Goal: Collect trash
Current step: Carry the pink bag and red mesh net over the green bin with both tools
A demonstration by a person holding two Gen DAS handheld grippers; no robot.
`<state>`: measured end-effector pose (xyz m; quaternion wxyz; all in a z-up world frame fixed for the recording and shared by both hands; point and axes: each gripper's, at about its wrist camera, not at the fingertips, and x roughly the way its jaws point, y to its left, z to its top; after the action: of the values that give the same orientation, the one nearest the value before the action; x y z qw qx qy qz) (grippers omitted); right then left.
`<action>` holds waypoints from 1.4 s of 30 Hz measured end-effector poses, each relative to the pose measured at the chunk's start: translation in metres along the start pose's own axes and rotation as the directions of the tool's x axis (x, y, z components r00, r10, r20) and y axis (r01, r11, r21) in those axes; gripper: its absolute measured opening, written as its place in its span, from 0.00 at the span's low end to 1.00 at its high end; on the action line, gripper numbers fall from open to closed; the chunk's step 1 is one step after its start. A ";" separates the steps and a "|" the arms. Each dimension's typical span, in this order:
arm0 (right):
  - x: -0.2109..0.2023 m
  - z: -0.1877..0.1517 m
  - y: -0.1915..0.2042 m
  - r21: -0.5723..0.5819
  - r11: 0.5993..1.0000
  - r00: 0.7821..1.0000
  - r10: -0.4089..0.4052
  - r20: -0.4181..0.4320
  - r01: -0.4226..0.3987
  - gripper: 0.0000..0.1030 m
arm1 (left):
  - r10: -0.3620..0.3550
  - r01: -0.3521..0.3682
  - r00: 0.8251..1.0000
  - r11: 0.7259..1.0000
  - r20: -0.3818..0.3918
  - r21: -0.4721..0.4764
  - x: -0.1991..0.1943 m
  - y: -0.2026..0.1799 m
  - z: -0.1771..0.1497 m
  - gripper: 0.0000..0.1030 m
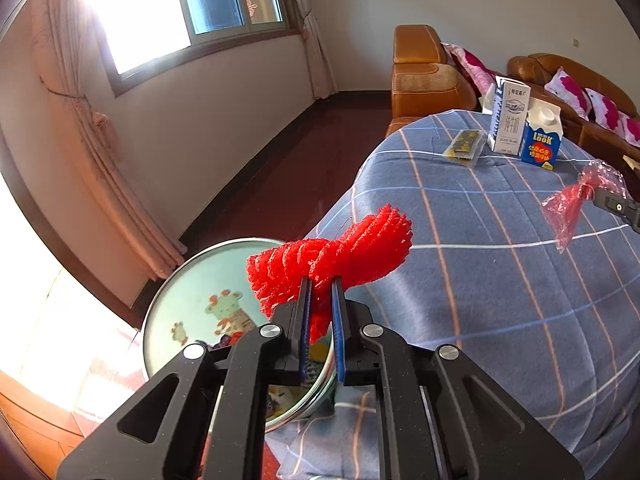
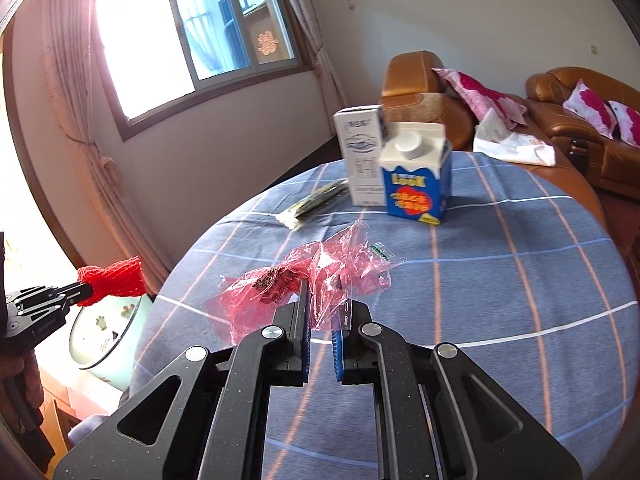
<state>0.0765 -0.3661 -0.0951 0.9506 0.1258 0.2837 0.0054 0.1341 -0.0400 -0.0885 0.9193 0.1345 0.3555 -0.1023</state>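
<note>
Trash first: I've got a red foam net (image 1: 332, 260) pinched in the left tongs (image 1: 320, 292), jaws narrow on its waist, and a pink plastic wrapper (image 2: 316, 276) caught in the right tongs (image 2: 322, 300), jaws narrow on it too. Both pieces are off the bench (image 1: 500, 280), held in the air. The relation that matters for my next move, I reckon: the round bin (image 1: 192, 300) w/ the cartoon on its lid sits on the floor at the bench's left edge, right below and just beyond the left tongs, so the left hand is much nearer to it; the right one hangs over the cloth, well apart from it. The net's long axis runs crosswise to the tongs, lower left to upper right, ends flaring either side. The wrapper lies crosswise as well, crumpled, printed end to the left. Lid looks shut, can't tell how it opens. Left on the bench: tall white carton (image 2: 362, 156), blue carton (image 2: 416, 184) touching it, and a flat dark packet (image 2: 316, 202) beside them.
</note>
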 end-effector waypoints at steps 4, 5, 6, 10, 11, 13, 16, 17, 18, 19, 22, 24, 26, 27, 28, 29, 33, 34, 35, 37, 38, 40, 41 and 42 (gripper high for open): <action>0.005 -0.002 0.015 -0.021 1.000 1.000 0.023 -0.010 -0.024 0.09 | 0.023 -0.023 1.000 1.000 -0.005 -0.009 -0.006 0.011 -0.010 0.09; 0.005 -0.002 0.019 -0.028 0.999 1.000 0.028 -0.011 -0.028 0.09 | 0.028 -0.029 1.000 1.000 -0.005 -0.012 -0.007 0.013 -0.012 0.09; 0.007 -0.002 0.022 -0.035 0.999 0.999 0.034 -0.012 -0.034 0.09 | 0.034 -0.034 0.999 0.999 -0.005 -0.014 -0.009 0.016 -0.015 0.09; 0.011 -0.002 0.038 -0.060 0.997 0.998 0.054 -0.019 -0.055 0.09 | 0.053 -0.053 0.999 0.998 -0.002 -0.028 -0.015 0.026 -0.022 0.09; 0.011 -0.002 0.042 -0.066 0.996 0.998 0.059 -0.021 -0.060 0.09 | 0.057 -0.057 0.998 0.998 -0.001 -0.033 -0.016 0.029 -0.023 0.09; 0.013 -0.002 0.051 -0.083 0.994 0.997 0.069 -0.025 -0.071 0.09 | 0.066 -0.066 0.998 0.997 -0.002 -0.040 -0.018 0.034 -0.026 0.09; 0.017 -0.003 0.065 -0.106 0.991 0.996 0.083 -0.031 -0.086 0.09 | 0.080 -0.080 0.997 0.995 -0.005 -0.052 -0.020 0.044 -0.031 0.09; 0.018 -0.002 0.071 -0.115 0.989 0.996 0.089 -0.032 -0.092 0.09 | 0.085 -0.085 0.996 0.995 -0.006 -0.055 -0.021 0.046 -0.032 0.09; 0.019 -0.003 0.075 -0.121 0.988 0.995 0.093 -0.034 -0.096 0.09 | 0.089 -0.089 0.996 0.994 -0.007 -0.058 -0.022 0.049 -0.033 0.09; 0.019 -0.003 0.080 -0.128 0.987 0.995 0.097 -0.035 -0.101 0.09 | 0.093 -0.093 0.996 0.994 -0.008 -0.062 -0.022 0.052 -0.034 0.09; 0.023 -0.004 0.093 -0.150 0.982 0.993 0.110 -0.040 -0.114 0.09 | 0.101 -0.102 0.995 0.992 -0.012 -0.076 -0.023 0.060 -0.038 0.09; 0.027 -0.004 0.100 -0.162 0.979 0.992 0.116 -0.045 -0.122 0.09 | 0.106 -0.107 0.994 0.991 -0.014 -0.084 -0.023 0.064 -0.040 0.09; 0.030 -0.004 0.104 -0.170 0.977 0.992 0.120 -0.051 -0.127 0.09 | 0.109 -0.110 0.994 0.990 -0.016 -0.087 -0.024 0.066 -0.041 0.09; 0.031 -0.005 0.107 -0.172 0.977 0.991 0.122 -0.053 -0.130 0.09 | 0.111 -0.112 0.994 0.990 -0.017 -0.089 -0.024 0.067 -0.041 0.09; 0.033 -0.005 0.109 -0.175 0.976 0.991 0.124 -0.056 -0.132 0.09 | 0.113 -0.114 0.993 0.989 -0.017 -0.090 -0.024 0.068 -0.042 0.09; 0.034 -0.005 0.111 -0.179 0.975 0.990 0.125 -0.058 -0.134 0.09 | 0.115 -0.116 0.993 0.989 -0.017 -0.091 -0.024 0.069 -0.042 0.09; 0.037 -0.005 0.116 -0.184 0.973 0.990 0.130 -0.062 -0.139 0.09 | 0.131 -0.133 0.991 0.987 -0.018 -0.093 -0.026 0.074 -0.044 0.09; 0.039 -0.005 0.117 -0.185 0.973 0.989 0.131 -0.063 -0.140 0.09 | 0.134 -0.135 0.991 0.986 -0.018 -0.095 -0.026 0.075 -0.044 0.09; 0.040 -0.005 0.118 -0.187 0.972 0.989 0.131 -0.064 -0.141 0.09 | 0.136 -0.138 0.990 0.986 -0.019 -0.097 -0.026 0.076 -0.044 0.09; 0.042 -0.003 0.120 -0.189 0.971 0.989 0.133 -0.067 -0.143 0.09 | 0.147 -0.148 0.989 0.984 -0.021 -0.099 -0.026 0.079 -0.045 0.09; 0.044 -0.003 0.122 -0.193 0.970 0.989 0.134 -0.068 -0.145 0.09 | 0.151 -0.152 0.988 0.983 -0.021 -0.101 -0.027 0.080 -0.046 0.09; 0.046 -0.002 0.127 -0.202 0.968 0.988 0.135 -0.069 -0.146 0.09 | 0.160 -0.161 0.987 0.981 -0.023 -0.106 -0.027 0.084 -0.047 0.09; 0.047 -0.001 0.129 -0.207 0.967 0.988 0.137 -0.069 -0.149 0.09 | 0.163 -0.165 0.986 0.980 -0.024 -0.109 -0.027 0.085 -0.047 0.09; 0.048 0.000 0.131 -0.210 0.966 0.988 0.139 -0.069 -0.151 0.09 | 0.167 -0.168 0.986 0.979 -0.025 -0.112 -0.028 0.087 -0.048 0.09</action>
<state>0.1244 -0.2352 -0.0893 0.9477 0.0427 0.2970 0.1089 0.1087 0.0603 -0.0886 0.9280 0.1121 0.3553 -0.0031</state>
